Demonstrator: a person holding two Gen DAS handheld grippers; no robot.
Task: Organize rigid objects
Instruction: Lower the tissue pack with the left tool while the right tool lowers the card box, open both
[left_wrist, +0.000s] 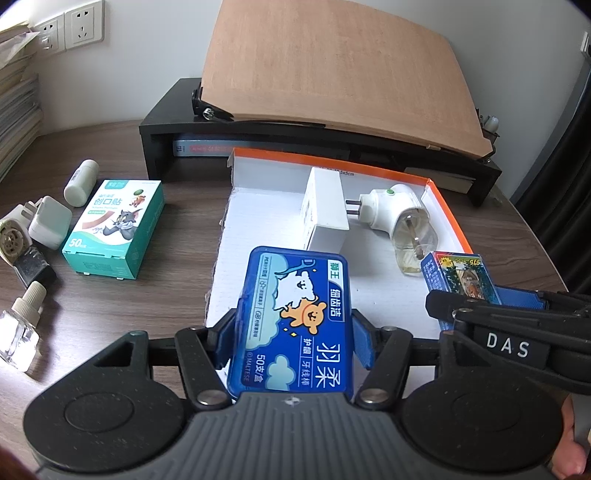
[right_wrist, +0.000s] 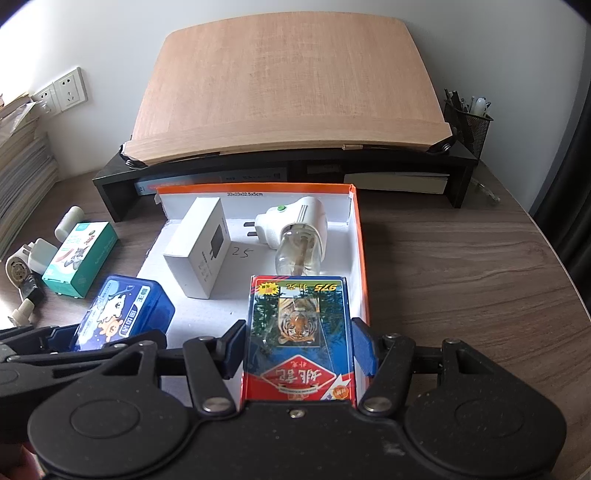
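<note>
My left gripper (left_wrist: 293, 341) is shut on a blue floss-pick box (left_wrist: 291, 317) and holds it over the front left of a shallow white tray with an orange rim (left_wrist: 448, 210). My right gripper (right_wrist: 299, 349) is shut on a card box with a tiger picture (right_wrist: 299, 332), over the tray's front right (right_wrist: 360, 240). The floss box also shows in the right wrist view (right_wrist: 123, 314), and the card box in the left wrist view (left_wrist: 460, 275). In the tray lie a white charger box (right_wrist: 201, 247) and a white plug-in vaporizer (right_wrist: 295, 232).
Left of the tray on the wooden desk lie a teal plaster box (left_wrist: 116, 229), a white tube (left_wrist: 81, 182), a white charger (left_wrist: 50, 221), small bottles (left_wrist: 22, 325) and another plug-in device (left_wrist: 13, 230). Behind stand a black shelf riser (right_wrist: 110, 184) with a tilted wooden board (right_wrist: 288, 81) and a mesh pen holder (right_wrist: 467, 122).
</note>
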